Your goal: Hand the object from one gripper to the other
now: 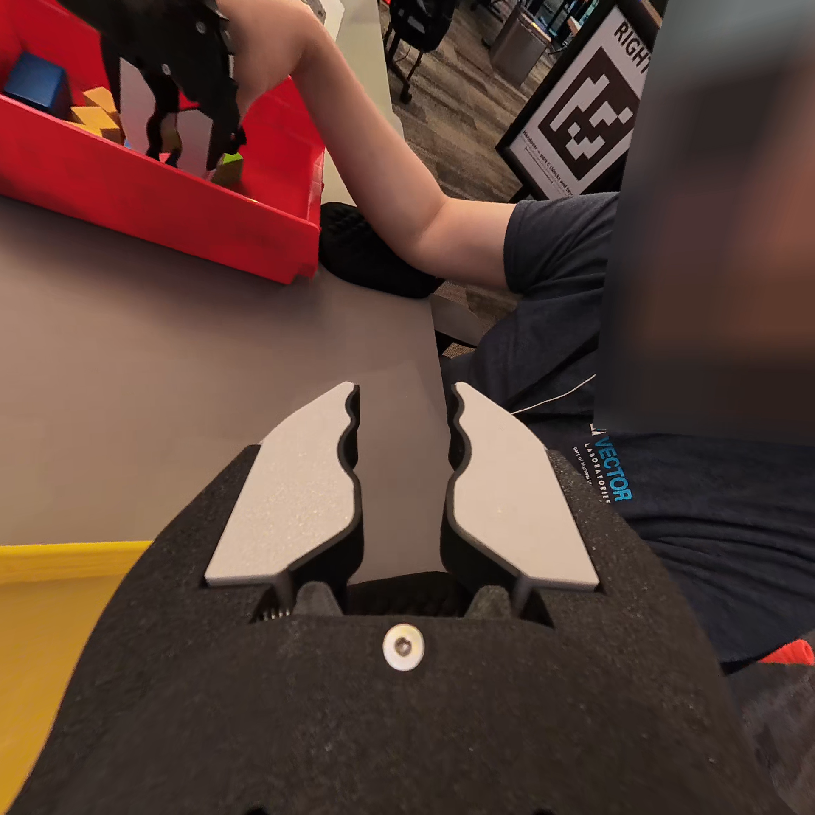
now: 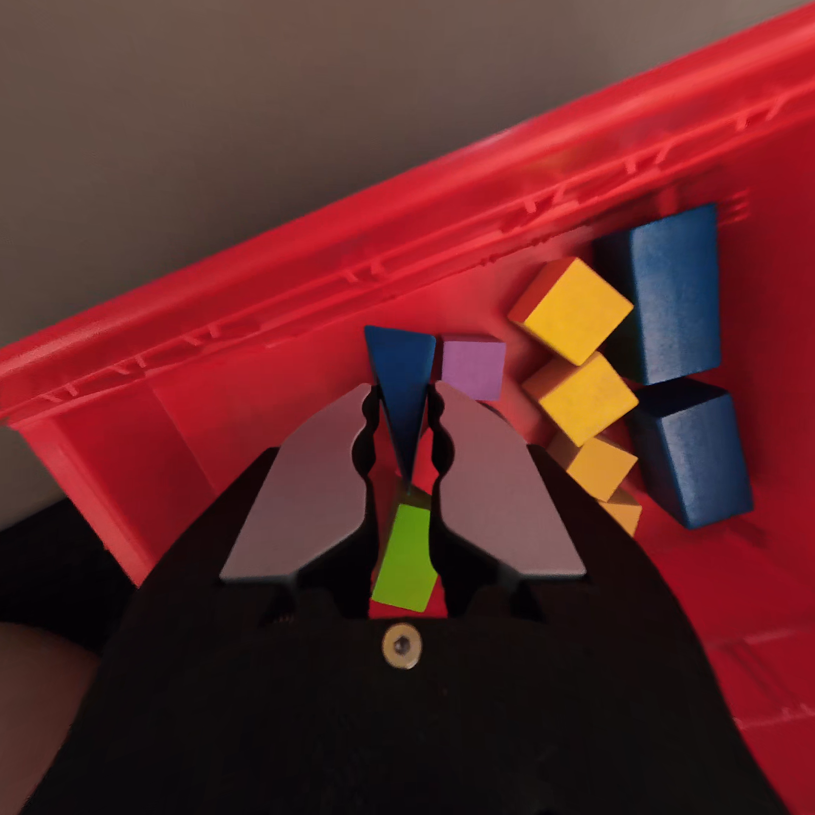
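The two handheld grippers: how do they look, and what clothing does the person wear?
Each gripper, left and right, has a rough matte black body, two flat pale grey fingers with wavy black inner edges, and one silver screw at its centre. The person wears a dark navy short-sleeved shirt.

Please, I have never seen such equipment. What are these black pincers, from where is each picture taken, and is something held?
A person holds one two-finger tool in each hand; each carries a camera that looks along its own fingers.

The left wrist view shows the left gripper open and empty above a grey table. A yellow plastic bin is at the lower left. Farther off, the person's arm reaches the right gripper into a red plastic bin.

The right wrist view looks down into that red bin. The right gripper has a blue triangular wooden block between its fingertips; whether it grips it already, I cannot tell. Nearby lie a green block, a purple cube, yellow cubes and two large blue blocks.
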Motion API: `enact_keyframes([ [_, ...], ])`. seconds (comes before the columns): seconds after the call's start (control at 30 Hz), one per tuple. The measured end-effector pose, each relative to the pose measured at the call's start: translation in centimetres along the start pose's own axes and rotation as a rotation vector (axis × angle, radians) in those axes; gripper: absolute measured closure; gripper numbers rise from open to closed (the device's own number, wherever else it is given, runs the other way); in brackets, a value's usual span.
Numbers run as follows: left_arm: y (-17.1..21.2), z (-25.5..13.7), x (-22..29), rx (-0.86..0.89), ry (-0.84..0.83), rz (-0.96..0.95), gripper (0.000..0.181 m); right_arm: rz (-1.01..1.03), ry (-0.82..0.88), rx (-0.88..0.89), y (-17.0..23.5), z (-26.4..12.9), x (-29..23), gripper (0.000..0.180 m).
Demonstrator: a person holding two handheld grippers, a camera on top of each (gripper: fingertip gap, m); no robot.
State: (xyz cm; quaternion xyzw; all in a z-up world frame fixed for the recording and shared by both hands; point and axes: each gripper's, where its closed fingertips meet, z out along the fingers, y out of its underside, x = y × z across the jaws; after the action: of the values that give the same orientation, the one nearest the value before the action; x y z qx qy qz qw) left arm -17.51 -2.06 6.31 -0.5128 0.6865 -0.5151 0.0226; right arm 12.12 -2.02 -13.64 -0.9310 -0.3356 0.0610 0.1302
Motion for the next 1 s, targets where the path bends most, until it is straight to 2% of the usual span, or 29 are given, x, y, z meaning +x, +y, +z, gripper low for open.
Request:
enact_keyframes([
  [0.37,0.1,0.1,-0.1,-0.008,-0.010,-0.006,0.143,0.201,-0.032,-0.065,0.2,0.2,-0.1,0.158],
  [1.0,0.2,0.5,0.0,-0.028,-0.006,-0.010,0.143,0.195,-0.075,-0.138,1.7,0.4,-1.2,0.158],
])
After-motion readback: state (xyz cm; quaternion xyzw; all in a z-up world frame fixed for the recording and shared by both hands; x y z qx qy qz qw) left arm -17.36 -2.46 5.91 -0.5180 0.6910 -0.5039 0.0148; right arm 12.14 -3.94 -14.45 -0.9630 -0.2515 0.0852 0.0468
